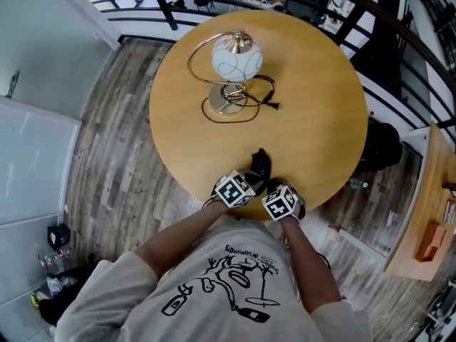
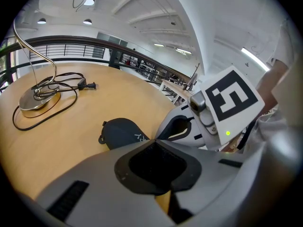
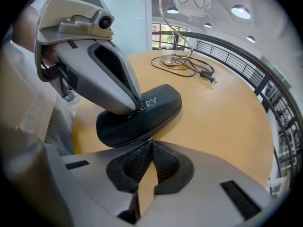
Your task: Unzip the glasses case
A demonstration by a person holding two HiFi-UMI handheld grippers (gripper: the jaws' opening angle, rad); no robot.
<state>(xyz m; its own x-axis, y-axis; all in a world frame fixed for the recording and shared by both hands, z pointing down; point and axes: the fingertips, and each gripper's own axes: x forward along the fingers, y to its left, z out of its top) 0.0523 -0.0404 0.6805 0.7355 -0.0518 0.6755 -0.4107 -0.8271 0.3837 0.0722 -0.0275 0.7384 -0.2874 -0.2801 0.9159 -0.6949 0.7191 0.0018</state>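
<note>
The black glasses case (image 1: 260, 164) lies near the front edge of the round wooden table (image 1: 313, 98). My left gripper (image 1: 254, 179) is shut, and its tips rest on top of the case (image 3: 151, 110) by the white lettering. In the left gripper view the case (image 2: 120, 130) runs out from under the left gripper (image 2: 154, 142). My right gripper (image 3: 150, 141) is shut at the near rim of the case, with a small zipper pull pinched at its tips. In the head view the right gripper (image 1: 270, 186) sits just right of the left one.
A globe lamp (image 1: 235, 59) on a curved metal stem stands at the far side of the table, its black cable (image 1: 265, 102) looped round the base. A dark railing (image 1: 342, 9) rings the table. A wooden shelf (image 1: 427, 212) stands at the right.
</note>
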